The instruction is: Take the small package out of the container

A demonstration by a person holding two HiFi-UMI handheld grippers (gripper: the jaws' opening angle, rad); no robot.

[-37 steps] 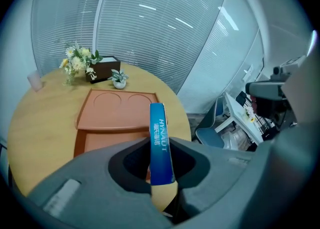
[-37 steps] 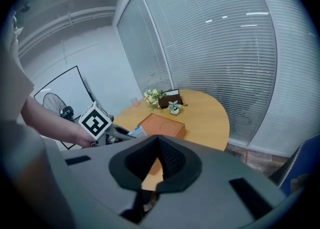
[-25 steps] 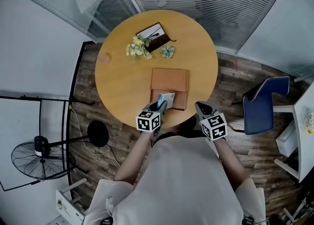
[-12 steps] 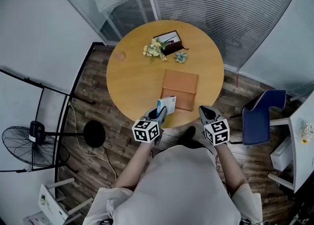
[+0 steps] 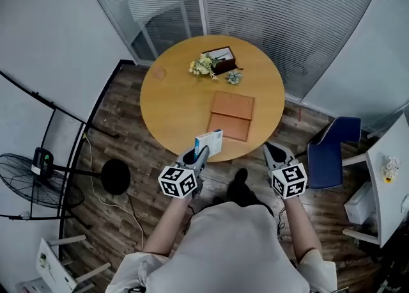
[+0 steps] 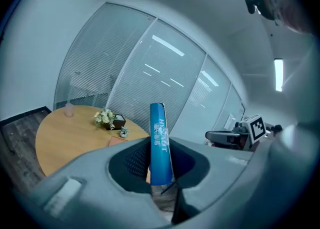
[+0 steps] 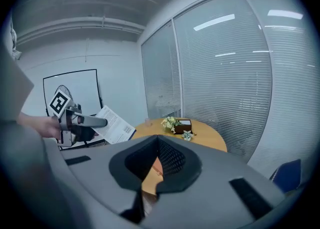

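Extraction looks done: left gripper clamps the small package aloft, 7 o'clock of the container; right gripper jaws together, empty.

The left gripper's jaws press on the small package, a thin blue pack standing upright and edge-on at the frame's centre. A round wooden table bearing flowers fills the lower left. The right gripper shows at mid right.

Small flat package blue-spined with a white printed face, round wooden table honey-tan, flat rectangular container orange-brown, left gripper and right gripper grey with black-and-white marker cubes, padded chair blue.
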